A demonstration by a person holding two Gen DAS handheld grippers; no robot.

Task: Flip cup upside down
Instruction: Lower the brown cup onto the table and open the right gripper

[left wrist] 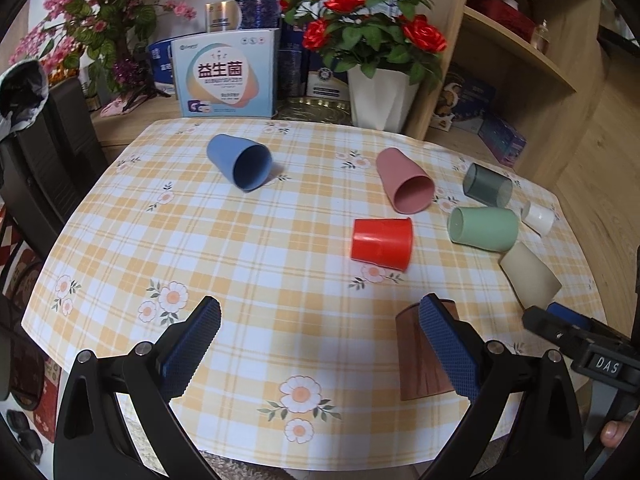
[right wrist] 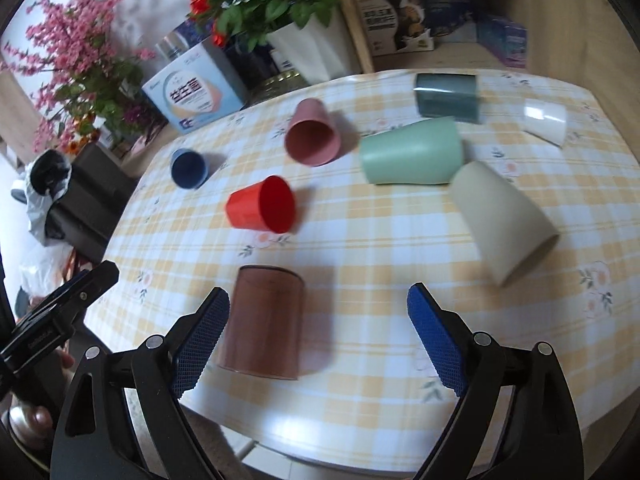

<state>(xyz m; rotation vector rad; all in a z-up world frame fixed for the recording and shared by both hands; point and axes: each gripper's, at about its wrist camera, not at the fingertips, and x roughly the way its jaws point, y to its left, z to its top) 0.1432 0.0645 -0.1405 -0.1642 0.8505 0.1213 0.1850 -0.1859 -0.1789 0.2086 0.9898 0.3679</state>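
Both tools stand wide and hold nothing: the left tool (left wrist: 320, 344) hangs over the near edge of the desk (left wrist: 248, 240), and the right tool (right wrist: 318, 334) hangs over the near right part, its fingers apart above the checked cloth. Eight cups are on the desk. Seven lie on their sides: the blue cup (left wrist: 239, 167) far left with its mouth toward the camera, the pink cup (left wrist: 404, 181) mid-desk, the red cup (left wrist: 382, 243) just in front of it, and on the right a cluster of the dark green cup (left wrist: 487, 184), the mint cup (left wrist: 483, 228), the white cup (left wrist: 539, 218) and the beige cup (left wrist: 530, 276). The mint cup lies between the dark green one and the beige one; whether they touch cannot be told. The brown cup (left wrist: 420, 354) stands near the front edge with its wider end down, partly hidden in the left view behind that tool's right finger (left wrist: 448, 348); in the right view it sits just beside the right tool's left finger (right wrist: 202, 344), outside the gap. The right tool also shows at the right edge of the left view, close to the beige cup. Behind the desk stand a boxed product (left wrist: 226, 76), a white pot of red roses (left wrist: 380, 40), pink blossoms (left wrist: 92, 12) and a wooden shelf (left wrist: 532, 52).
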